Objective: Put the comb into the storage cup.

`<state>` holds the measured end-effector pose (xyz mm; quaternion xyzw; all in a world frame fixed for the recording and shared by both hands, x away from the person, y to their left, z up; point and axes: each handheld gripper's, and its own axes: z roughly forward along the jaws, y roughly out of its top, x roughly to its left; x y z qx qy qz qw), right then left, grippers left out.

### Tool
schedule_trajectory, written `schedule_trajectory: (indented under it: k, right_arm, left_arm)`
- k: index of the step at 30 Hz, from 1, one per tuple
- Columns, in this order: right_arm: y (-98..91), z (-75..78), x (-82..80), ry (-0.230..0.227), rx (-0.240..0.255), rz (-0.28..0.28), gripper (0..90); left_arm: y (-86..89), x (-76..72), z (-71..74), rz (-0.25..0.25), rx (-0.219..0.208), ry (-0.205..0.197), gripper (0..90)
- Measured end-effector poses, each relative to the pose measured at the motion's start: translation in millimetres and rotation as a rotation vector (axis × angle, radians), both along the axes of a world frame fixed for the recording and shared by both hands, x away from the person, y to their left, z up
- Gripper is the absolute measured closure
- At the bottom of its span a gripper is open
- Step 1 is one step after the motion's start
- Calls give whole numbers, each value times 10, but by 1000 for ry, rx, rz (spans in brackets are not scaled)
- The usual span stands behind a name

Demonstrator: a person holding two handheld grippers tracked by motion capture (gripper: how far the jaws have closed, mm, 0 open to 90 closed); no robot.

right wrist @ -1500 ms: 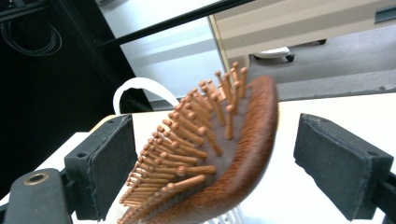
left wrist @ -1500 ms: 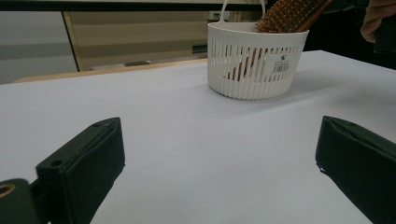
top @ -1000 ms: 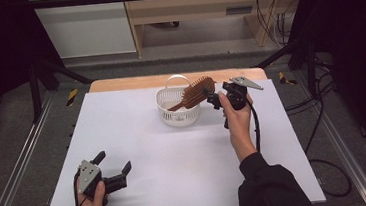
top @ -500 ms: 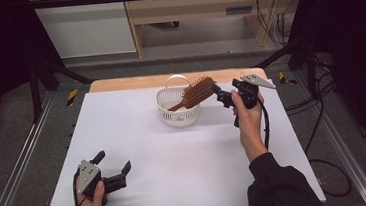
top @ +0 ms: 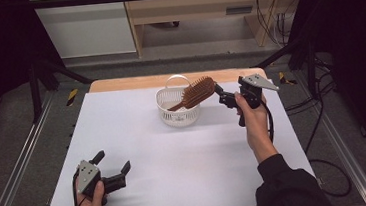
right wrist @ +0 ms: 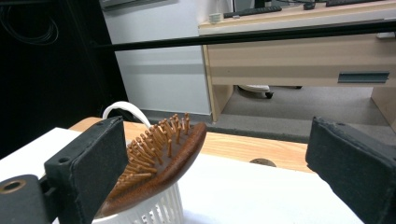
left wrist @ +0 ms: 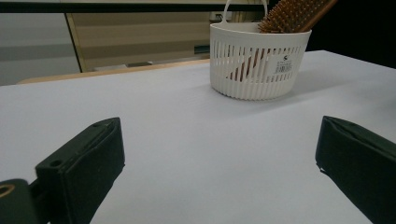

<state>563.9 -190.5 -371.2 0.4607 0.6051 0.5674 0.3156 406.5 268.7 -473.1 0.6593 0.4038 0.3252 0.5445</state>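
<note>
My left gripper (top: pixel 110 170) sits low in the lower left of the high view, close to the near edge of the white table (top: pixel 140 152), its jaws spread wide with nothing but bare tabletop between them. In the left gripper view those two black jaws stand at the bottom corners, and the open white surface runs clear up to the white basket (left wrist: pixel 257 60) in the upper right of that frame; nothing lies across that stretch.

Farther up, in the upper middle of the high view, the white basket (top: pixel 178 107) stands on the table with its handle loop raised behind it. The wooden hairbrush (top: pixel 195 93) leans in it, handle down inside, bristled head tilting up and out over the rim toward the right.

My right gripper (top: pixel 222 96) is held just to the right of that head, above the table, pointing left at it. Its jaws have just been opening and now stand wide apart. In the right gripper view the hairbrush (right wrist: pixel 161 165) lies in the lower left, its head just beside my left-hand jaw, bristles facing up; whether that jaw touches it I cannot tell.

Beyond the table, at the top of the frame, stands a wooden desk (right wrist: pixel 299 60).
</note>
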Motion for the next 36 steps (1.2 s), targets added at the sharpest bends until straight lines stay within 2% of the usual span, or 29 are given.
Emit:
schedule_trajectory:
  k: [19,36]
  right_arm:
    - [-204,23,-200,-75,-39,10,51]
    - [-465,16,-440,-101,-40,-2,35]
  left_arm:
    - [16,-1,-1,7,-7,0,14]
    - [151,-7,26,42,-33,-15,13]
